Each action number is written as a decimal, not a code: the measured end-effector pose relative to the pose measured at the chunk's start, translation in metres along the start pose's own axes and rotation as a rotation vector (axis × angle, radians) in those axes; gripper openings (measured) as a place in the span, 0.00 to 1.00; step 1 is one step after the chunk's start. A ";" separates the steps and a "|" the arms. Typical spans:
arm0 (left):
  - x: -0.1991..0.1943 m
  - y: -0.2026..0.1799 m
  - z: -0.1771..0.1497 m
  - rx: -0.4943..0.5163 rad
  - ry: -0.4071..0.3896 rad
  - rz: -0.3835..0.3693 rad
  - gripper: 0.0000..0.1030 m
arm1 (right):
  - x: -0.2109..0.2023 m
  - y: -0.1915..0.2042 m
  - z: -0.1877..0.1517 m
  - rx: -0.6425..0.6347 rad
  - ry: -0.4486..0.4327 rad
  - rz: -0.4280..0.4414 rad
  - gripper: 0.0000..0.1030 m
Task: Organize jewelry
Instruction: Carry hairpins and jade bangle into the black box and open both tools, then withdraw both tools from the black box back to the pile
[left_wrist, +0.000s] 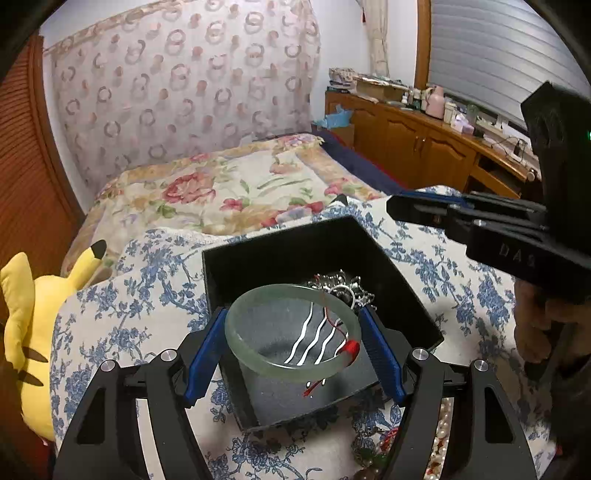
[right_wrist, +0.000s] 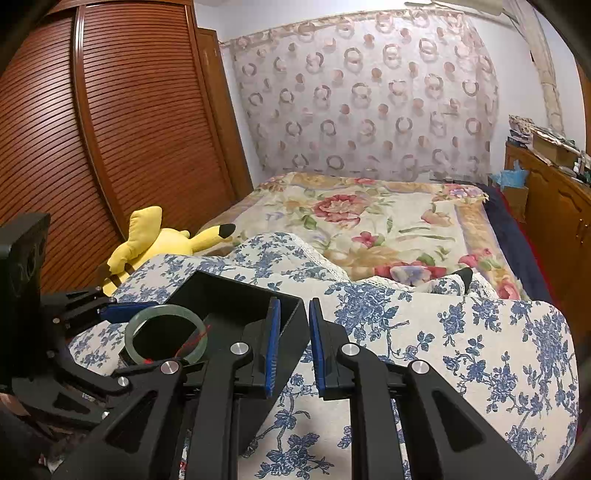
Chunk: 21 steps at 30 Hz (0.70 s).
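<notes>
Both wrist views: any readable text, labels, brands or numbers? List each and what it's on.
"DAS": raised letters on the body of the right gripper, seen in the left wrist view; it may run on out of sight.
Items on the wooden dresser: any labels are too small and blurred to read.
Right wrist view: no readable text.

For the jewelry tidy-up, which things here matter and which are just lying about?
Job: bangle held in left gripper; black box; silver jewelry inside it; pearls; right gripper.
Lying about: yellow plush; floral quilt; cabinet clutter.
</notes>
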<state>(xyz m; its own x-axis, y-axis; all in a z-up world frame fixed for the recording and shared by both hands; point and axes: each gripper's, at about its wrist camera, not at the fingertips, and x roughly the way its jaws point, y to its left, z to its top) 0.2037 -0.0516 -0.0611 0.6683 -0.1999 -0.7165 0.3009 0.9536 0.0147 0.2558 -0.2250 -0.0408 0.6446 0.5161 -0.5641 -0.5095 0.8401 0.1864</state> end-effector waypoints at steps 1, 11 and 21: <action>0.000 0.000 0.000 0.000 -0.001 0.000 0.67 | -0.001 0.001 0.000 -0.002 -0.002 -0.001 0.17; -0.027 0.004 -0.004 -0.008 -0.040 0.000 0.72 | -0.011 0.009 0.003 -0.038 -0.023 -0.011 0.17; -0.060 0.019 -0.059 -0.050 0.003 0.001 0.74 | -0.042 0.040 -0.021 -0.105 0.025 0.028 0.17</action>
<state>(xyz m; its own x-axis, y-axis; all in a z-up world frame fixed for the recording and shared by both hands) 0.1296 -0.0084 -0.0591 0.6667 -0.1980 -0.7186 0.2658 0.9638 -0.0190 0.1967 -0.2167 -0.0268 0.6155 0.5338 -0.5798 -0.5851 0.8024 0.1176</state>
